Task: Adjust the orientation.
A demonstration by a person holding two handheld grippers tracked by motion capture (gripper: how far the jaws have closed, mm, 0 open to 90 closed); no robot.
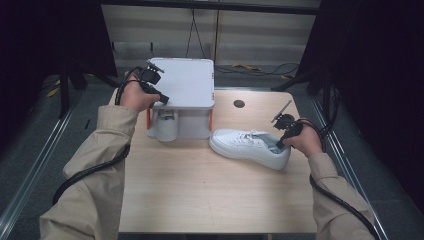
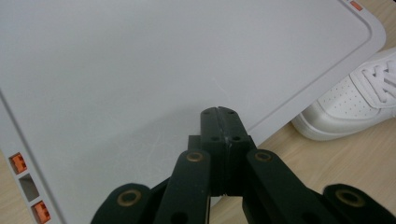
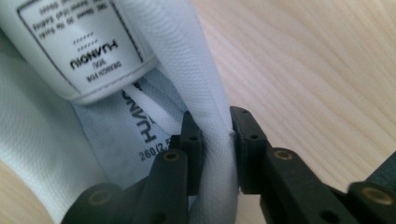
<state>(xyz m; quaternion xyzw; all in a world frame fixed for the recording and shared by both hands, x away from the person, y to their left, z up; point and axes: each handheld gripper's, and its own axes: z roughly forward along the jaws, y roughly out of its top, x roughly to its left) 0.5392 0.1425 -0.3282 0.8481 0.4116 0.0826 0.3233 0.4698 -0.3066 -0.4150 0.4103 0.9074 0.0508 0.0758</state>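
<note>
High view looks forward and down over your tabletop (image 1: 200, 195). Left claw camera sits close above the grey shelf top (image 2: 163, 70), also catching the shoe (image 2: 355, 102). Right claw camera is pressed close against that shoe's collar (image 3: 210, 116).

Second shoe (image 1: 165, 125) half hidden under grey rack (image 1: 187, 82); white sneaker (image 2: 355, 100) cut off by frame edge.

Left hand-held gripper (image 2: 218, 112) clamped shut; right hand-held gripper (image 3: 215, 126) pinching, angled down.
</note>
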